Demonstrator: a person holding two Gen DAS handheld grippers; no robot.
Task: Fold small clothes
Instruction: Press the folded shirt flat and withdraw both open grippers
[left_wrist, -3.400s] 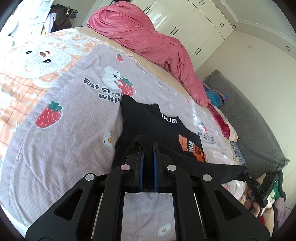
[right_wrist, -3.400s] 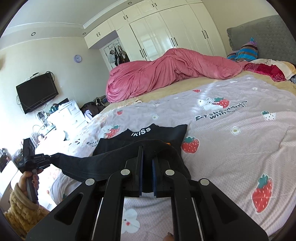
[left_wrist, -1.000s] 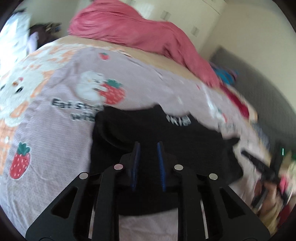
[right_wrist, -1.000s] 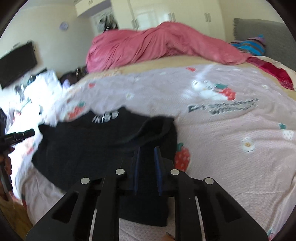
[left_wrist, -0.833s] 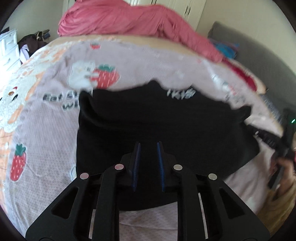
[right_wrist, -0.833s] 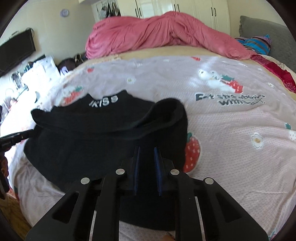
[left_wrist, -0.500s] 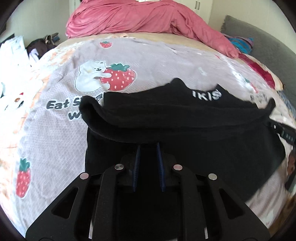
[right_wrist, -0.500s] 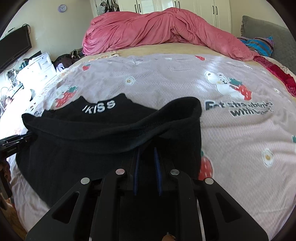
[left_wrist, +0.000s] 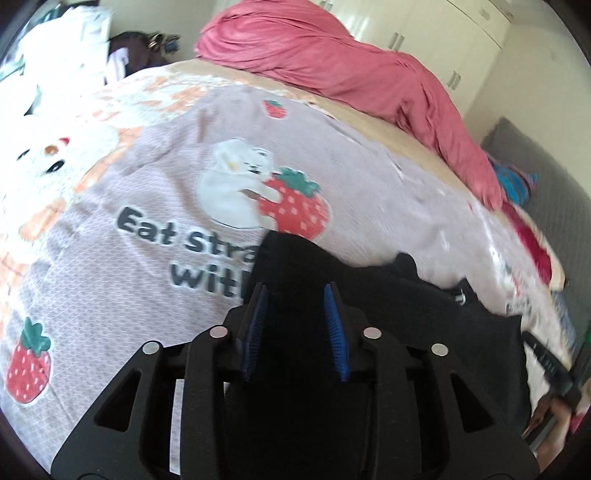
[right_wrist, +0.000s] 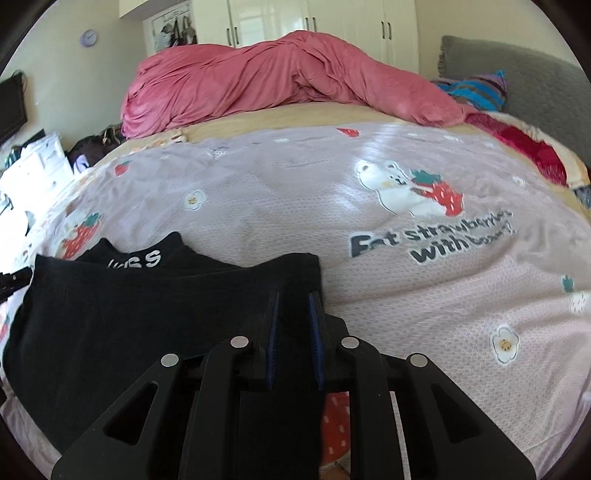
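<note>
A: Starting on the left, what is the left hand-held gripper (left_wrist: 295, 295) doing?

B: Its jaws stand well apart with nothing pinched between them. It hovers just over the near left corner of the black shirt (left_wrist: 388, 314), whose folded edge pokes up at 12 o'clock from the fingers.

A: And the shirt itself?

B: It lies flat on the bedspread (left_wrist: 110, 258) with the strawberry print, near the foot of the bed. In the right view the shirt (right_wrist: 129, 314) fills the 9 o'clock side, its lettered collar peeking out beyond the folded-over layer.

A: The right hand-held gripper (right_wrist: 293, 299)?

B: Parted too, though more narrowly, and holding nothing. It sits over the shirt's right corner.

A: So how far along?

B: I judge one fold done: the bottom half looks doubled up toward the collar. What remains is likely folding the sides in to make a compact bundle. The pink duvet (right_wrist: 277, 81) at 12 o'clock is well apart and no obstacle.
</note>
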